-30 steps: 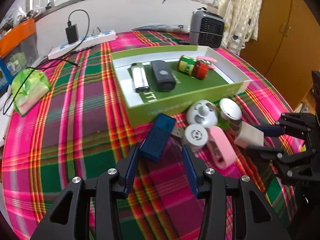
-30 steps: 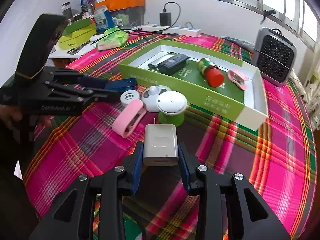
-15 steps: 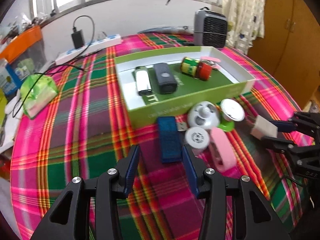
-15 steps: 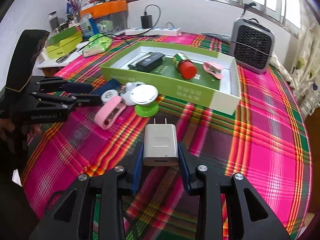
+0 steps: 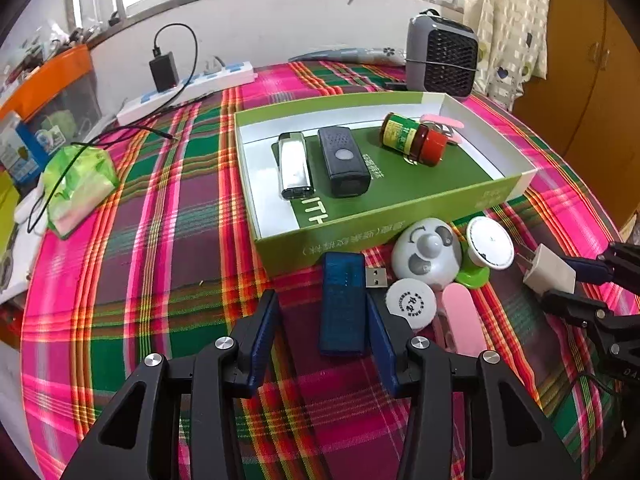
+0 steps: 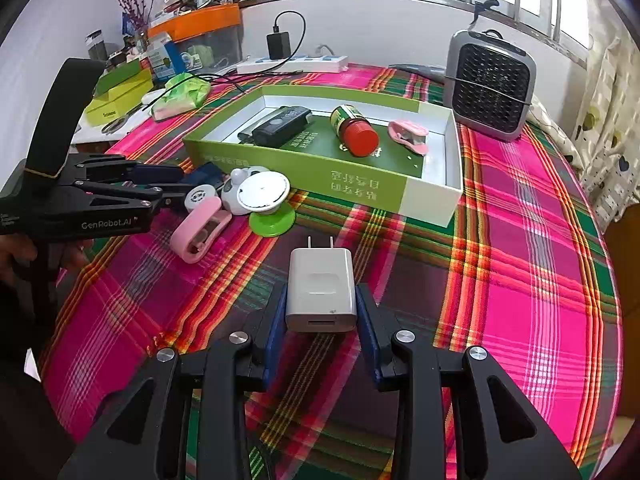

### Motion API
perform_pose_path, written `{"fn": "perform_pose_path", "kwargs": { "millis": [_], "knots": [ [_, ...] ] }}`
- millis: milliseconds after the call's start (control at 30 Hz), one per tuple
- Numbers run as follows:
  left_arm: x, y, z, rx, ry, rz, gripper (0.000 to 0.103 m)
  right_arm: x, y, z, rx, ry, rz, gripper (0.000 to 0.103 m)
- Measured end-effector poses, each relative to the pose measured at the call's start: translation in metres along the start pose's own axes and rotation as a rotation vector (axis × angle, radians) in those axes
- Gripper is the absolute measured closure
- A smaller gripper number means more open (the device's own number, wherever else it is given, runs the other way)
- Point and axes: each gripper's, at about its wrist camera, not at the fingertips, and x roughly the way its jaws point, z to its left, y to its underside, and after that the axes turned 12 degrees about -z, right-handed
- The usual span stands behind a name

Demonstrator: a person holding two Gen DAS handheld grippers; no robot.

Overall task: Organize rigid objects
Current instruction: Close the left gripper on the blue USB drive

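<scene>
Right wrist view: my right gripper (image 6: pixel 320 312) is closed partway on the white charger (image 6: pixel 321 290); both blue pads press its long flat sides, prongs pointing forward, the body carried above the plaid tablecloth (image 6: pixel 520 264) and short of the green box (image 6: pixel 304 164). I judge the charger light, rigid and smooth-shelled; the glossy plastic may slip under a weak grip, so the hold belongs on the broad parallel faces near mid-body, as now, never on the prongs.

Left wrist view: my left gripper (image 5: pixel 324 332) stands open and holds nothing; the blue USB stick (image 5: pixel 344 304) lies flat on the cloth between the fingers, close against the right-hand pad, clear of the other; whether that pad touches it I cannot tell. I judge the stick light, stiff and thin; take it across its long edges at mid-length, clear of the metal plug (image 5: pixel 376 278). Beside it lie the white round cap (image 5: pixel 410 304) and the pink clip (image 5: pixel 462 326), near enough to be nudged on closing; the box sits just beyond, already holding several items.
</scene>
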Motion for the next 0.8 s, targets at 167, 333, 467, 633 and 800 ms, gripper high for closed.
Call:
{"fn": "perform_pose_path", "kwargs": {
  "millis": [167, 333, 467, 633, 800],
  "knots": [
    [0.0006, 0.0002, -0.0017, 0.015, -0.016, -0.005, 0.06, 0.0023, 0.0004, -0.0024, 0.007, 0.005, 0.009, 0.068],
    [0.001, 0.0001, -0.0029, 0.016, -0.014, -0.006, 0.06, 0.0041, -0.0005, -0.0028, 0.004, 0.005, 0.017, 0.068],
    [0.0011, 0.0, -0.0038, 0.023, -0.018, -0.004, 0.059, 0.0068, -0.0022, 0.0002, -0.023, 0.016, 0.023, 0.068],
    [0.001, -0.0002, -0.0031, 0.018, -0.021, -0.004, 0.06, 0.0099, -0.004, 0.001, -0.035, 0.019, 0.026, 0.068],
    [-0.0007, -0.0002, -0.0075, 0.033, -0.02, -0.01, 0.073, 0.0106, -0.0044, 0.001, -0.031, 0.018, 0.026, 0.068]
  ]
}}
